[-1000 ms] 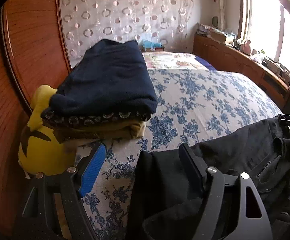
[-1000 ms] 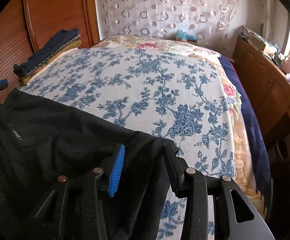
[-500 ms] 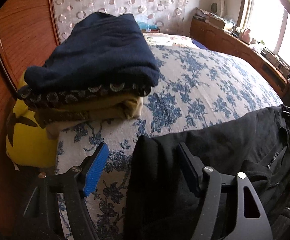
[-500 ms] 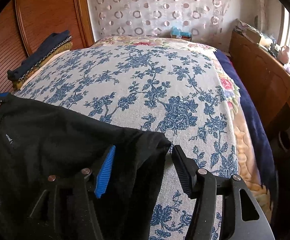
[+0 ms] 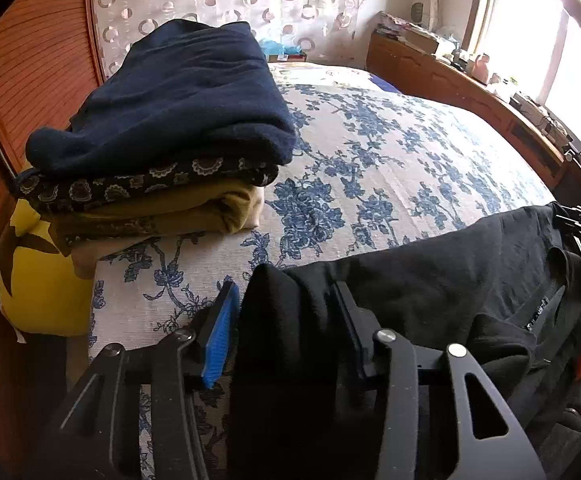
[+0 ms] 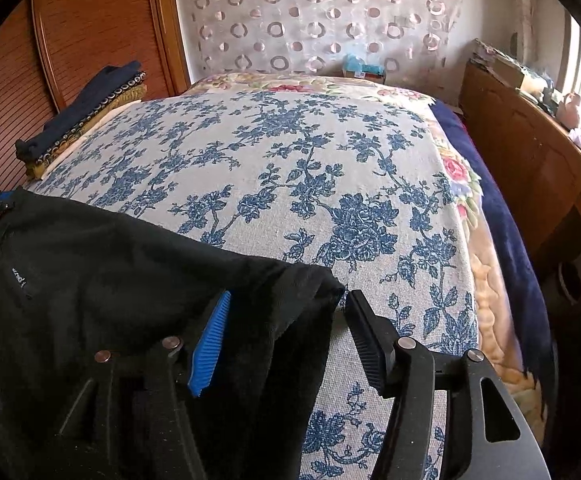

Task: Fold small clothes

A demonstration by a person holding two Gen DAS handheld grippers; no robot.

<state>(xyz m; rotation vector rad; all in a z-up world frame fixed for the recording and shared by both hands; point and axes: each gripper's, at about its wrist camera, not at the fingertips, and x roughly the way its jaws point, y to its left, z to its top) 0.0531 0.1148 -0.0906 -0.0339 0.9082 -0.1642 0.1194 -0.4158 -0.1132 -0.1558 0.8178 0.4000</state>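
The left gripper (image 5: 282,320) and right gripper (image 6: 286,332) each have fingers spread wide around a corner of the black garment (image 6: 122,264), which lies along the bed's (image 6: 290,168) near edge; folded clothes (image 5: 162,132) are stacked beyond

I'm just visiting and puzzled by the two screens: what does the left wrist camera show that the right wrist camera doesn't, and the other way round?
Only the left wrist view shows the yellow cushion beside the bed and the bright window. Only the right wrist view shows the dark blue blanket along the bed's far side and small white lettering on the garment. Both show the black garment stretched between the left gripper and right gripper, the floral bedspread, and the stack of folded clothes.
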